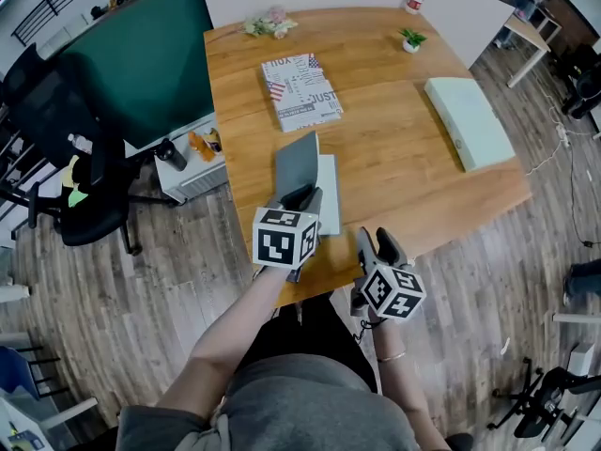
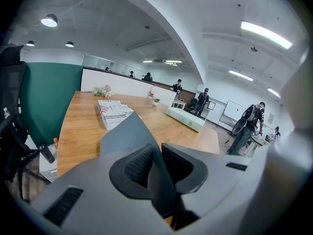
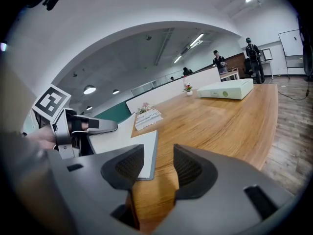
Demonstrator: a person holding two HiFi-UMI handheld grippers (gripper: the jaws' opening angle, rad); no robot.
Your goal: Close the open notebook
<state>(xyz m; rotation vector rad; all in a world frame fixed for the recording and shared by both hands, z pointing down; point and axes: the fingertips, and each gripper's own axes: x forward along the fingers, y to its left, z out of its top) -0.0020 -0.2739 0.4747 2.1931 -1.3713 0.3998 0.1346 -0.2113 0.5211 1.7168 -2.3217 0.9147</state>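
Gripping the raised grey cover [image 1: 297, 163] of the notebook [image 1: 328, 207], my left gripper [image 1: 306, 198] is clenched on its near edge. The notebook lies on the desk [image 1: 404, 148] directly ahead, long axis pointing away from me; the cover should swing rightward onto the pages [image 3: 142, 151]. My right gripper [image 1: 377, 244] hangs released, just beside.

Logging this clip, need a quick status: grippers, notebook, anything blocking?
Left gripper clamped on notebook cover, cover raised steeply, not yet shut. Right gripper open, empty, off to its right. Nothing on the open page.
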